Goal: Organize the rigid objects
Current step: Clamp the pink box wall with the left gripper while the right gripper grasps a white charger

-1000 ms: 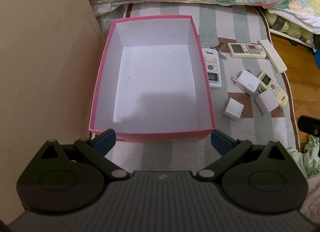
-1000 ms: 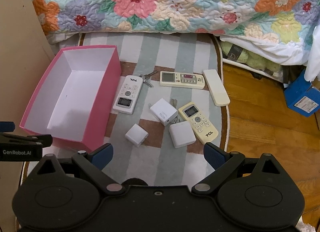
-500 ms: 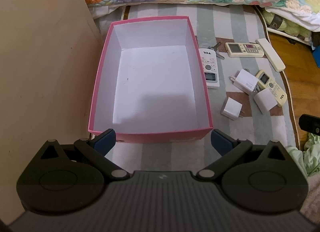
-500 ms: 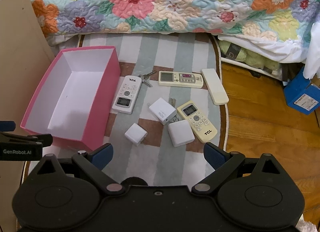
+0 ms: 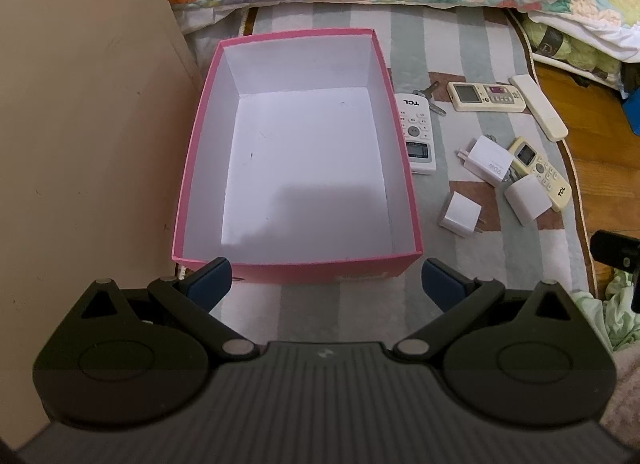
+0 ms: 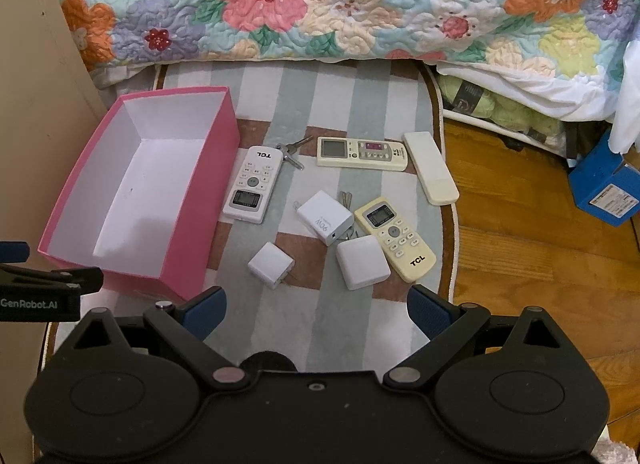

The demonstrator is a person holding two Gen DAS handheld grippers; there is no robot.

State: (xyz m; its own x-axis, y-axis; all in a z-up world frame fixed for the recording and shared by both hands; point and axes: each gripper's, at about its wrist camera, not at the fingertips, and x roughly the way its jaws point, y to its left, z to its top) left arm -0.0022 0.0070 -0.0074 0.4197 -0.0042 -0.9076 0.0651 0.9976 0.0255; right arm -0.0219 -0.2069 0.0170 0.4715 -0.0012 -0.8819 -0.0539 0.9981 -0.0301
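An empty pink box [image 5: 402, 160] [image 6: 208, 224] with a white inside sits on a striped rug. To its right lie a white TCL remote [image 6: 253, 183] [image 5: 416, 132], keys [image 6: 294, 152], a cream remote with a red panel [image 6: 362, 153], a plain cream remote [image 6: 430, 172], a yellow TCL remote [image 6: 394, 242] and three white chargers [image 6: 325, 222] [image 6: 271, 264] [image 6: 362, 262]. My left gripper [image 5: 326, 284] hangs open just before the box's near wall. My right gripper [image 6: 316, 310] is open and empty, in front of the chargers.
A flowered quilt [image 6: 320, 0] hangs over the bed edge behind the rug. A beige panel [image 5: 80, 104] stands left of the box. Wooden floor [image 6: 540, 256] with a blue carton [image 6: 606, 184] lies to the right. The left gripper's side [image 6: 44, 288] shows in the right wrist view.
Both grippers have drawn back and risen a little, so the box and objects look slightly farther away. Nothing on the rug has moved.
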